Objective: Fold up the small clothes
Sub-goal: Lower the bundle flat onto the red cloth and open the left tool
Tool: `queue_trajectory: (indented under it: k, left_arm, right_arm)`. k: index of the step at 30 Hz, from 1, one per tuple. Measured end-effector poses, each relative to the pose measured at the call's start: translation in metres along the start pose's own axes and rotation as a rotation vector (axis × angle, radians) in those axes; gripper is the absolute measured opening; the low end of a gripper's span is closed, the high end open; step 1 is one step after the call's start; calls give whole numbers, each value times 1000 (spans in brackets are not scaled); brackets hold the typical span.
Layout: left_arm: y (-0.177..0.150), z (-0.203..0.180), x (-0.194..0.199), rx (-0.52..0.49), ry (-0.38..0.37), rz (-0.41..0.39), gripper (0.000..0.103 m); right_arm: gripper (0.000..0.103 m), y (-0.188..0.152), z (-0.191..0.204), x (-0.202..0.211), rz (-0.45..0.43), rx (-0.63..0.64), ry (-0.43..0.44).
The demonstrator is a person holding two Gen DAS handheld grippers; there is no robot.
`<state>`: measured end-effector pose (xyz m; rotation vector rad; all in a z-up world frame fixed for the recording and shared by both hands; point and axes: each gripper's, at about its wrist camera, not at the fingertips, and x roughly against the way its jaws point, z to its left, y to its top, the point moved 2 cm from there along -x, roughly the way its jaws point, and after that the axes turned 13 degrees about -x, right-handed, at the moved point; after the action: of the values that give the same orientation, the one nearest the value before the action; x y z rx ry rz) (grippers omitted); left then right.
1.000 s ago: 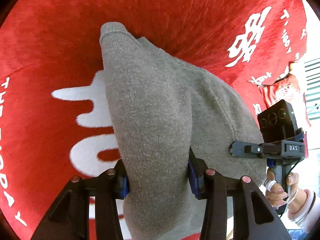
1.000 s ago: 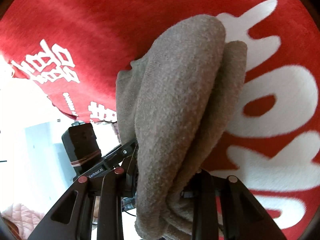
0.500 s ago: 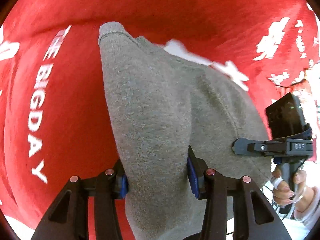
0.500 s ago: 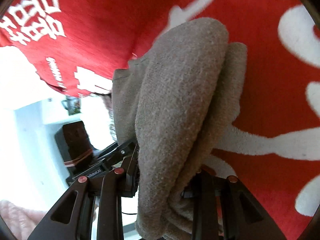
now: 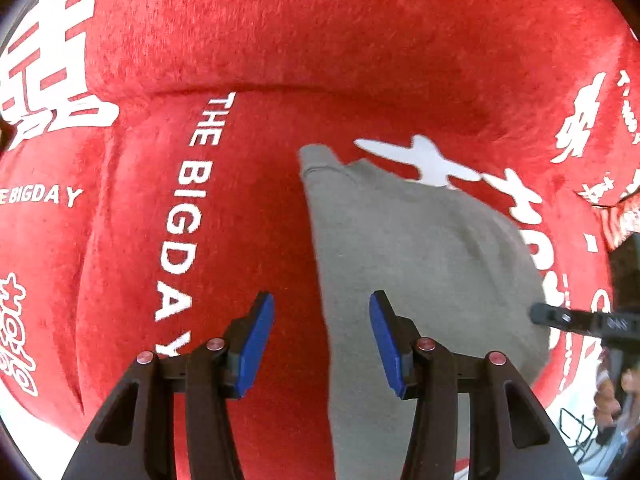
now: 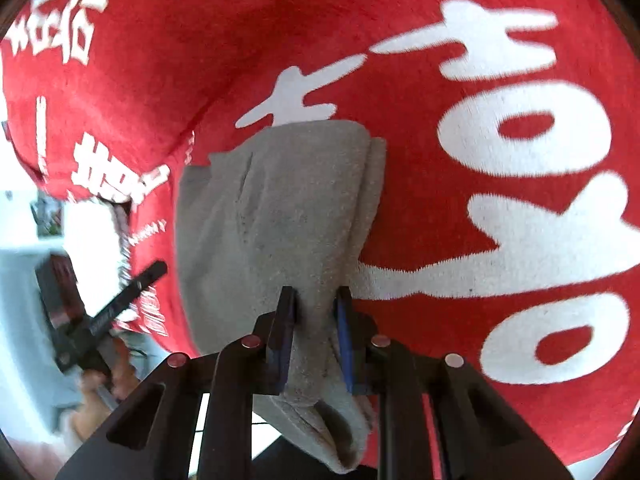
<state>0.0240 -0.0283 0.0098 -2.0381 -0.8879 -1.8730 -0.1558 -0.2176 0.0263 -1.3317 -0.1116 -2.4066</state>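
red plush blanket (image 5: 360,60), white lettering (image 5: 180,240)

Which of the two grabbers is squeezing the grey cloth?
The right gripper: its fingers pinch a bunch of the grey garment. The left gripper has its blue-padded fingers spread open, with the cloth lying loose between them.

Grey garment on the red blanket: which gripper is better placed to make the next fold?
Right gripper, probably: it is shut on the grey garment, while the left gripper is open, gripping nothing.
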Motion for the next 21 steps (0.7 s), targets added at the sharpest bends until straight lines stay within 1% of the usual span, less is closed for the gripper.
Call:
queue_trajectory:
  k: [1,3,5,8,9,10,13,17,21]
  left_arm:
    - [-1,0,-5,-6,3,8,50]
    - [-4,-7,-19,-37,33,31,51]
    - [-8,-13,-32,-65,59,49,53]
    - [-12,-11,-36,-40,55,54,53]
    - [-12,-8,-35,-24,52,60,55]
    - [-12,-7,-34,-18,53,64,55]
    - [-17,-5,-26,-40,69,83,56]
    - [-28,-3,-14,-71,97,111,56]
    - [-39,-4,-10,-63,94,154,56]
  right_arm:
    - [21,-2,5,-1,-17,31,-44]
    - [21,-3,12,-10,-38,54,-125]
    - [20,-4,4,-22,-44,71,-201]
    - [20,-6,3,-28,-64,83,-223]
    - [20,-8,-13,-21,-70,81,-228]
    - [20,-10,-14,-19,-78,78,-239]
    - [20,-17,-10,-15,-85,69,-263]
    - [20,-25,-14,-6,-80,23,-271]
    - [20,-31,-18,-2,-63,-45,-279]
